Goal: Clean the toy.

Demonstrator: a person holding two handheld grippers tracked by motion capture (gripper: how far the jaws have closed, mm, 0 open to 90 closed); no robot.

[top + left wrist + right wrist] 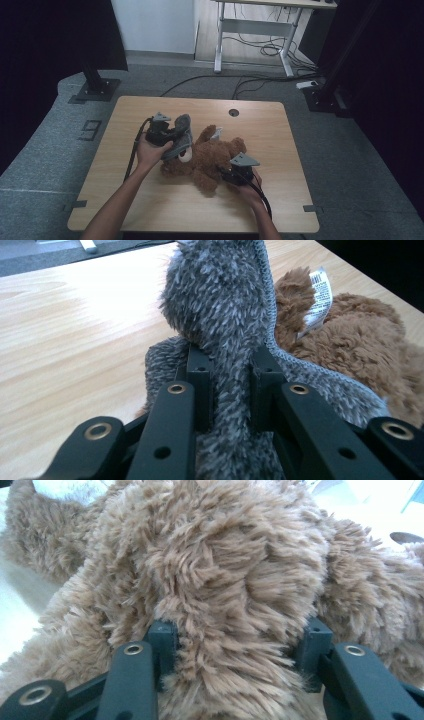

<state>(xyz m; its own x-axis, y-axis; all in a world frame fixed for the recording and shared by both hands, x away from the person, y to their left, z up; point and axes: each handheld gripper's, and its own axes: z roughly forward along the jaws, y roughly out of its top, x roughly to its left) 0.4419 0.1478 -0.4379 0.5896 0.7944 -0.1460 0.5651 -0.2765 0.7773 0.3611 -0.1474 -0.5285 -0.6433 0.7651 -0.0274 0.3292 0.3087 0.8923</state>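
A brown teddy bear [210, 157] lies on the wooden table [150, 200]. A grey fuzzy cloth [182, 135] hangs partly over the bear's left side. My left gripper [165, 134] is shut on the grey cloth [225, 325], whose fabric is pinched between the two black pads [200, 375]. Behind the cloth the bear's brown fur [360, 345] and its white label [317, 295] show. My right gripper [231, 175] is shut on a thick limb of the bear [235, 605], with fur bulging between its fingers [162, 635].
A round cable hole [233, 112] sits near the table's far edge. A black stand base [95, 90] is on the floor at the far left. A white desk frame [250, 35] with cables stands behind the table.
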